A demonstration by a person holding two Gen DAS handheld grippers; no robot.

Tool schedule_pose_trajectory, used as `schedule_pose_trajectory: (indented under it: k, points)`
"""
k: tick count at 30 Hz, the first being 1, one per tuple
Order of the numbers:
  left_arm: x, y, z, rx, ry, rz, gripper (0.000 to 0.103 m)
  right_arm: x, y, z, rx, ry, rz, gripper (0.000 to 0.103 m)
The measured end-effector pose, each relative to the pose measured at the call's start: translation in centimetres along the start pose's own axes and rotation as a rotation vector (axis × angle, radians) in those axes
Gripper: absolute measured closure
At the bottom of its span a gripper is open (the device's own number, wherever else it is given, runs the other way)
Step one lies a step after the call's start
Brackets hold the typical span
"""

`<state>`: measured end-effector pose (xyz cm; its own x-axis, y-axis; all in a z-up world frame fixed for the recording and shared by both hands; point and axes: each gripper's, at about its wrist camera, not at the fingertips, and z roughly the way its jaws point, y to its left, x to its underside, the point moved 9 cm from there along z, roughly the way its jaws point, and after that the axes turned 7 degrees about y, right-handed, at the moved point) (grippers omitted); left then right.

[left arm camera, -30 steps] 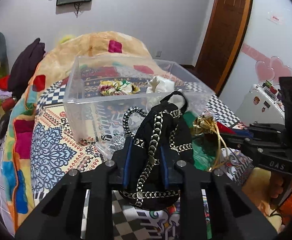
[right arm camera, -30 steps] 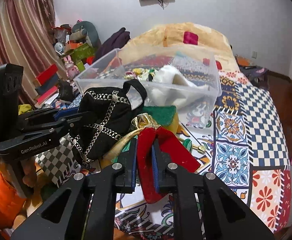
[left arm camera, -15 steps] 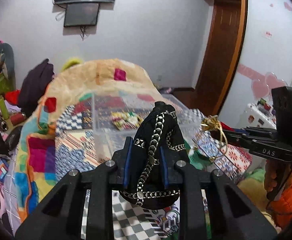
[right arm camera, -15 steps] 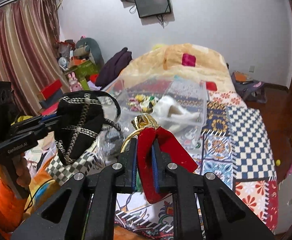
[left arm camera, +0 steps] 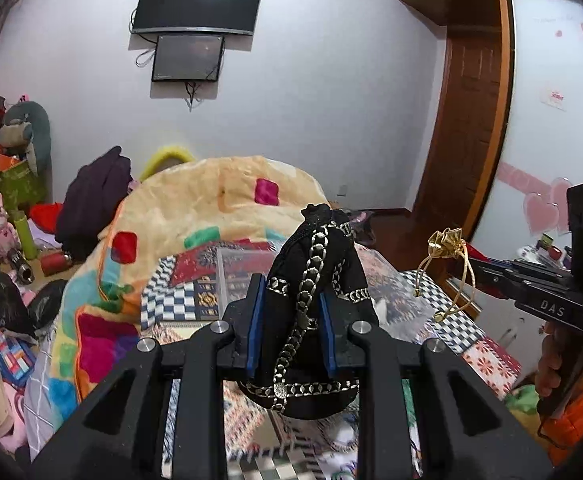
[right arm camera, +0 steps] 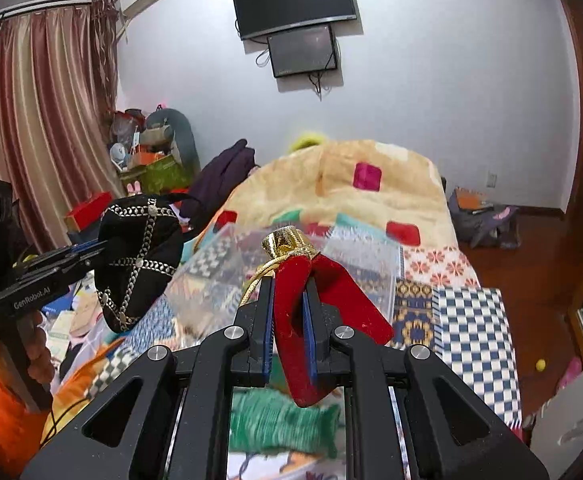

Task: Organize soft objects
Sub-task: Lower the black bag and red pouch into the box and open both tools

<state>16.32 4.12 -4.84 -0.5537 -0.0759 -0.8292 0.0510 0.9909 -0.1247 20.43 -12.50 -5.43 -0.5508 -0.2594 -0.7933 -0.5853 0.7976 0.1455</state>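
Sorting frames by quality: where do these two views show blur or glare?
Left wrist: black pouch sharp, bedding at the bottom edge smeared, glare on the upper TV. Right wrist: red pouch sharp, green fabric below motion-blurred, clear bin soft.

Both tools are matte black plastic. The left gripper (left arm camera: 291, 326) has blue pads (left arm camera: 254, 326) lining its fingers and round silver screws (left arm camera: 218, 327) at about 9 and 3 o'clock of them. The right gripper (right arm camera: 287, 322) looks the same, blue-padded with silver screws (right arm camera: 233, 332). White lettering marks each handle. Bare-skinned hands (right arm camera: 35, 354) emerge from orange sleeves (left arm camera: 571, 420).
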Motion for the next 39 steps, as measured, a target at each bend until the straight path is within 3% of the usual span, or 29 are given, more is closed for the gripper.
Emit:
schedule_pose_trajectory:
  k: [11,29,39]
  points:
    - [-2.1,0.7,4.7,-0.035,0.018,-0.012,0.079,-2.3,0.6,5.1,-0.008,0.032,0.001,0.092]
    - [0.5,1.3,13.2,-0.041,0.210,-0.019,0.078,1.3,0.6,12.6,0.035,0.244,-0.025,0.091]
    - [2.5,0.4,14.1,-0.037,0.277,0.017,0.074,2.4,1.0,12.5,0.037,0.290,-0.058,0.088]
